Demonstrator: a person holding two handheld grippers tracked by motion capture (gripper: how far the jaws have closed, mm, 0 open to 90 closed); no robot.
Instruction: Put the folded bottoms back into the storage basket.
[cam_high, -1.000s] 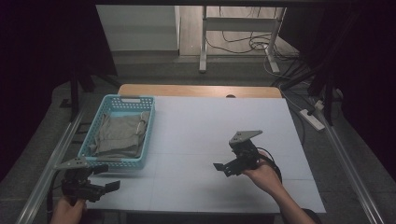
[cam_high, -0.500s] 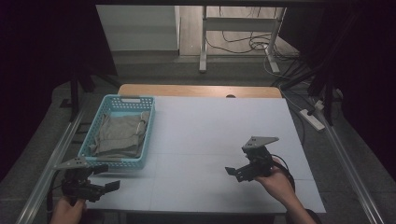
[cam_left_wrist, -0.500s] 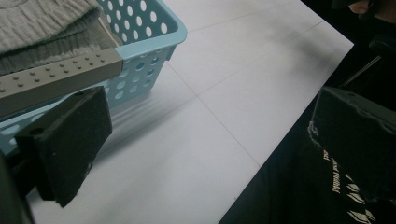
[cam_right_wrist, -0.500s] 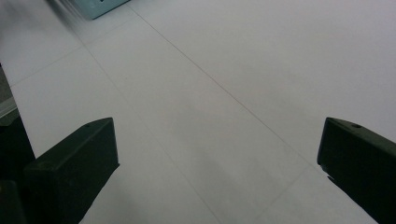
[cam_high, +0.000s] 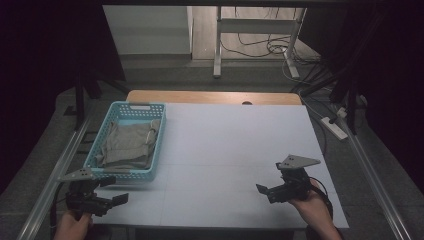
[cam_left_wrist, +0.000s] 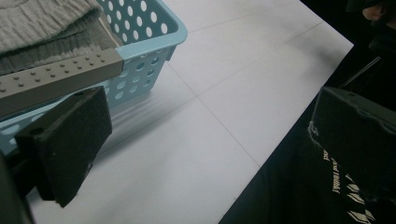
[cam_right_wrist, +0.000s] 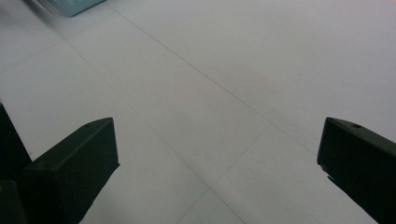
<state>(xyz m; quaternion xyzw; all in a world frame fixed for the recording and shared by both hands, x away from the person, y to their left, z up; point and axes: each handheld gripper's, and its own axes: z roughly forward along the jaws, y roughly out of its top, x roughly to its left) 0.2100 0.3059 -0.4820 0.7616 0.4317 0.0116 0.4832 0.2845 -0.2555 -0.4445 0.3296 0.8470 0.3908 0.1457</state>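
We find only one piece of lettering, small white print on the dark garment (cam_left_wrist: 336, 182) below the left gripper's (cam_left_wrist: 210, 140) right-hand jaw in the left gripper view, too small and blurred for us to read.

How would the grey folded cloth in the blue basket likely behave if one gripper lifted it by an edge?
The grey cloth looks soft and ribbed, so it would probably droop and unfold. It likely weighs little. Its folds sit below the basket rim, so it might drag against the wall.

High view overhead, tool views close, sharing table (cam_high: 225, 150), basket (cam_left_wrist: 154, 42)
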